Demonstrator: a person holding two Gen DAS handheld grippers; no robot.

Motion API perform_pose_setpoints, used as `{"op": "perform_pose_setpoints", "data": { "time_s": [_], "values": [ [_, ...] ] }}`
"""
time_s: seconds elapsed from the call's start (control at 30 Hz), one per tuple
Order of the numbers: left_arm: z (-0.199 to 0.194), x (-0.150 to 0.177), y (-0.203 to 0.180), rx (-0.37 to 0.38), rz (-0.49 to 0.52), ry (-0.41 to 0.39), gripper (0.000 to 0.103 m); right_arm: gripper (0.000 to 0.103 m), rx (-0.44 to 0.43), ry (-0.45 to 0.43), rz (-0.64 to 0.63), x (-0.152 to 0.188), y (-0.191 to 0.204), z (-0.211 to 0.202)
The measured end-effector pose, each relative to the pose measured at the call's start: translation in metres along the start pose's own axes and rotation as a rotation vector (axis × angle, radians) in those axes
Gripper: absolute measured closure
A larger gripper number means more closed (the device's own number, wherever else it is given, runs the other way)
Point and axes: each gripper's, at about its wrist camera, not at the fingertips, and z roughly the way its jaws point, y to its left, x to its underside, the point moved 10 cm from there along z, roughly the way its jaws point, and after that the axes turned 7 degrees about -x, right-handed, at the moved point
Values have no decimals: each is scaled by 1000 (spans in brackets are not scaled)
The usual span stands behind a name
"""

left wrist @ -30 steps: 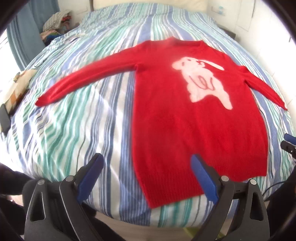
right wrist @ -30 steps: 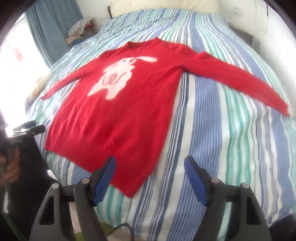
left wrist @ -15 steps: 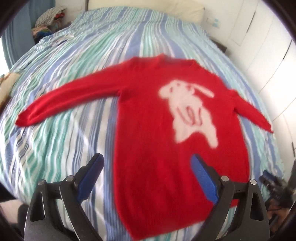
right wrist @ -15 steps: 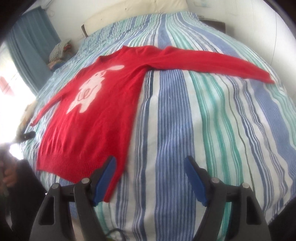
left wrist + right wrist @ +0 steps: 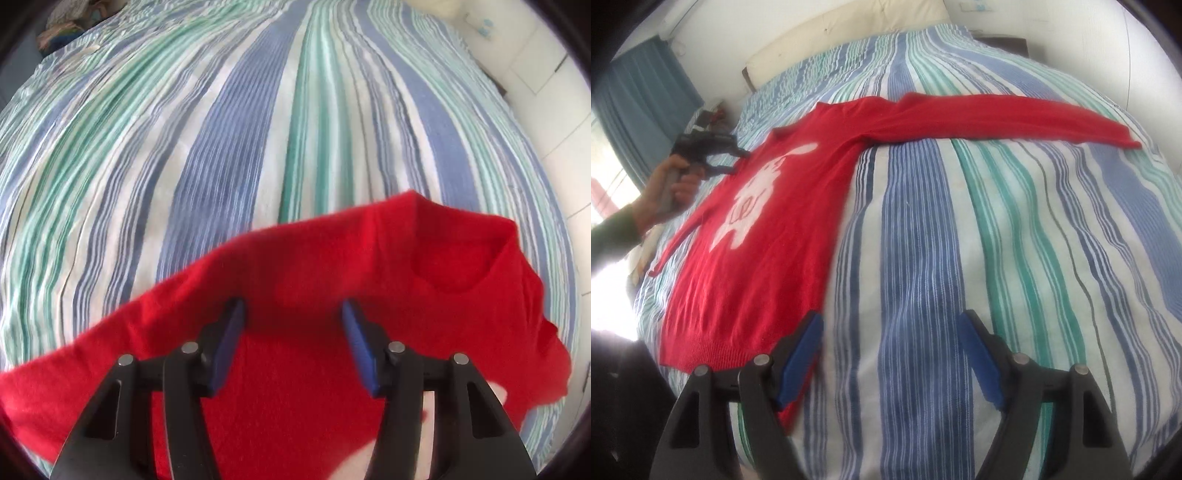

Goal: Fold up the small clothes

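Note:
A small red sweater (image 5: 783,236) with a white rabbit print (image 5: 753,199) lies flat, face up, on the striped bed (image 5: 960,240), both sleeves spread out. In the left wrist view my left gripper (image 5: 293,325) is open and sits low over the sweater's left shoulder (image 5: 314,266), near the neck opening (image 5: 454,269); red cloth lies between the blue pads (image 5: 231,332). In the right wrist view the left gripper (image 5: 735,158) hovers at that shoulder. My right gripper (image 5: 890,339) is open and empty above the bedspread, just right of the sweater's lower right hem (image 5: 738,343).
The sweater's right sleeve (image 5: 1015,118) stretches across the bed to the far right. A blue curtain (image 5: 642,107) hangs at the left. The headboard (image 5: 849,37) and a white wall stand behind. A pile of clothes (image 5: 70,22) lies beyond the bed's far left corner.
My left gripper has moved up from the hem to the left shoulder and narrowed its opening. My right gripper has shifted right, off the hem, over bare bedspread.

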Motion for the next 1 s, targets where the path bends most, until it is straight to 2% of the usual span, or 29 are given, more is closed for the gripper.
{"op": "perform_pose_setpoints", "data": {
  "time_s": [0.17,0.27,0.33,0.43,0.53,0.63,0.67,0.73,0.87,1.0],
  "values": [
    [17,-36,17,-141,-31,-54,47,28,7,20,-14,-1,-4,10],
    [5,-41,20,-179,-31,-77,48,28,12,26,-30,-1,-3,12],
    [-17,-39,17,-135,-32,-120,49,28,7,19,-28,-2,-4,12],
    [-52,-30,2,-28,7,-185,41,28,-7,1,-10,-4,-4,9],
    [-44,-23,-36,52,90,-146,40,28,-14,-3,-2,-3,-4,8],
    [-15,-28,-40,15,104,-80,42,28,-24,-5,-4,-2,-3,7],
    [-2,-32,-35,-15,75,-50,44,28,-26,-5,-3,-2,-3,7],
    [18,-44,-27,-24,-7,-13,45,28,-32,-3,4,-2,-3,7],
    [20,-68,-20,-39,-110,-26,42,28,-29,4,10,-2,-5,7],
    [2,-68,-8,-85,-107,-52,44,28,-21,6,3,-4,-4,8]
  ]
}}
